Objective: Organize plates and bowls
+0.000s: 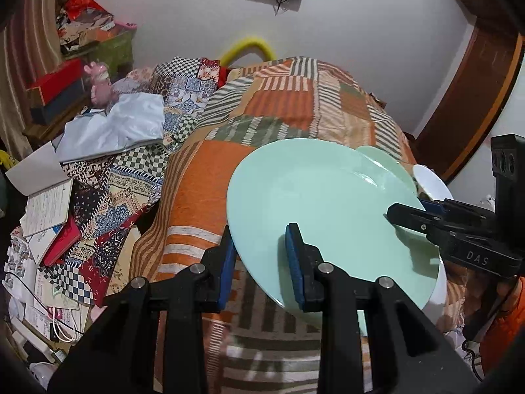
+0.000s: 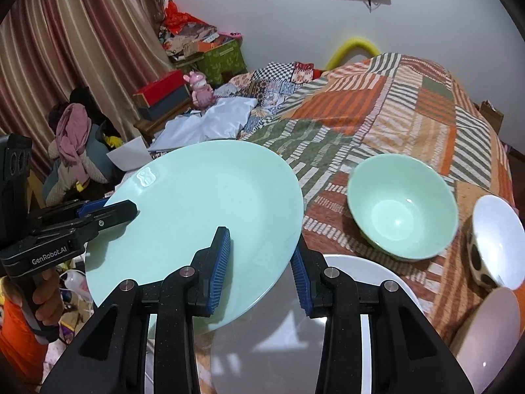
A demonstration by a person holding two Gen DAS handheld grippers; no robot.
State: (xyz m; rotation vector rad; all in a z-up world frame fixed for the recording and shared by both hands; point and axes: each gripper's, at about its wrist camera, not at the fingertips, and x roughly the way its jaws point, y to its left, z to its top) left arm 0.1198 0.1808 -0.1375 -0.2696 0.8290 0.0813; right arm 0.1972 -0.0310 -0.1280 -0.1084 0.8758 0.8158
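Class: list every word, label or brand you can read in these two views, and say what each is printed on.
"DAS": on the right claw's black body.
"GenRobot.AI": on the left claw's black body.
Open notebook and papers beside the bed: writing too small and blurred to read.

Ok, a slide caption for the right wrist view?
Both grippers clamp the green plate by its rim above a white plate, beside a green bowl.
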